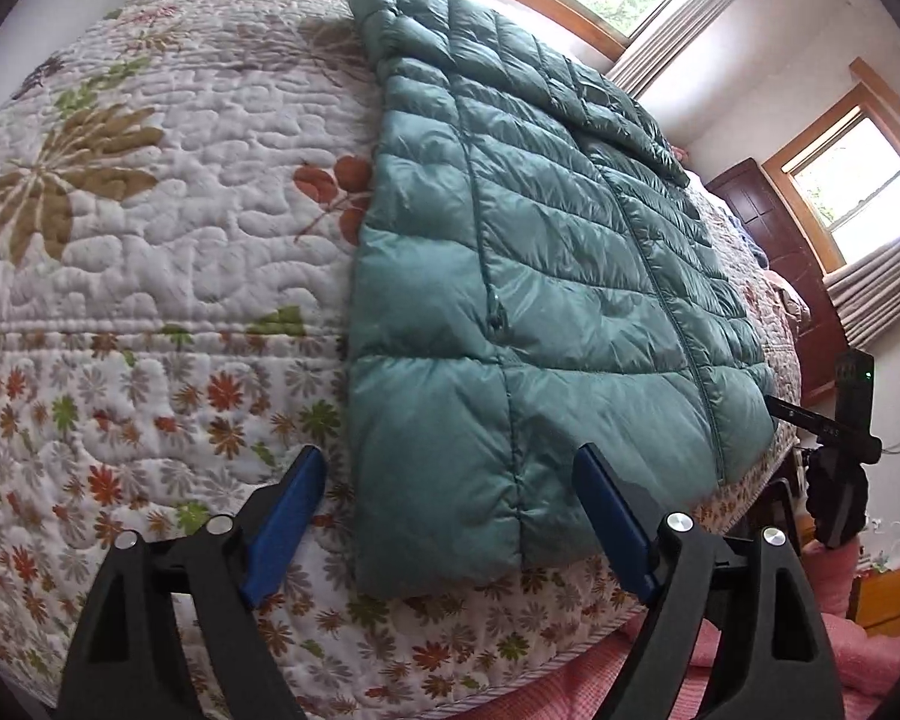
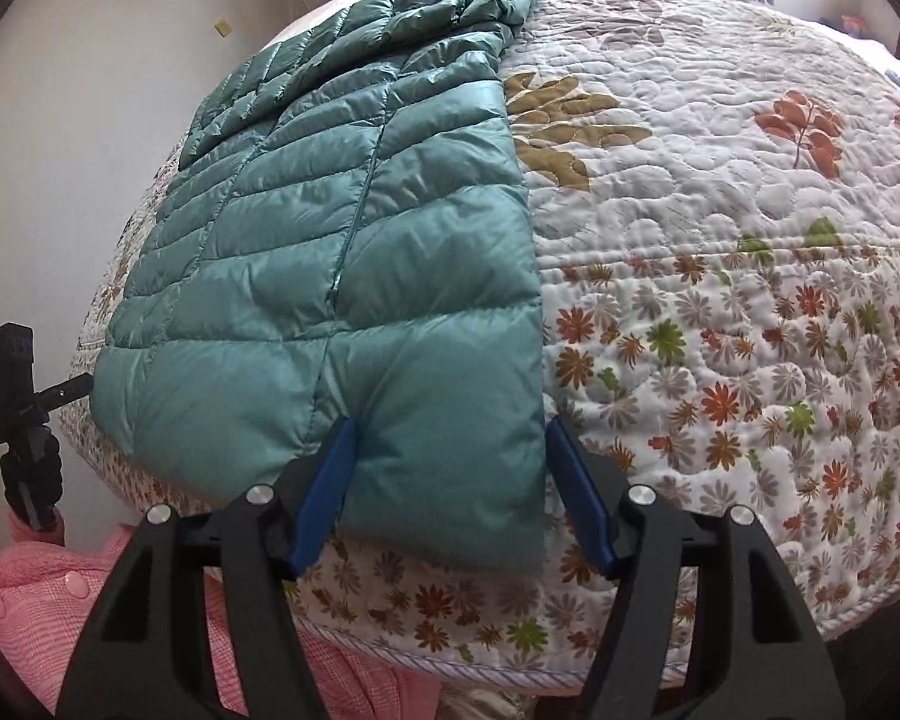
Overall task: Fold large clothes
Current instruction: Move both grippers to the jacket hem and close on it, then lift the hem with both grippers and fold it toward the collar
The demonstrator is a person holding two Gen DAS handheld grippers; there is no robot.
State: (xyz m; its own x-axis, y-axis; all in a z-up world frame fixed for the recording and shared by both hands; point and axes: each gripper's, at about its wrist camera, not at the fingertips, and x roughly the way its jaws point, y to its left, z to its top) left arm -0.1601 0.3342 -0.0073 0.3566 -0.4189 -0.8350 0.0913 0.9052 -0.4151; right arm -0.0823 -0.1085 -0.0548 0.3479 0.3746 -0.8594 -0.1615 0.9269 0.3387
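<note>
Left to right along the bed's near edge: the floral quilt [image 1: 120, 228] lies bare on the left. The left gripper [image 1: 450, 480] stands with its blue fingers [image 1: 282, 516] spread wide, holding nothing, straddling the jacket's left hem corner; one finger rests over quilt, the other over the hem. The teal down jacket [image 1: 510, 252] lies flat, zipped front up, hem toward the person and collar at the far end, with a sleeve apparently folded over the body at the top. Judged: it is laid lengthwise so both hem corners can be taken at once. In the right wrist view, the right gripper [image 2: 450, 468] also has its fingers apart, bracketing the jacket's right hem corner without pinching it. Judged: both tools are positioned to grasp the hem for a fold toward the collar. Beyond, quilt again.
</note>
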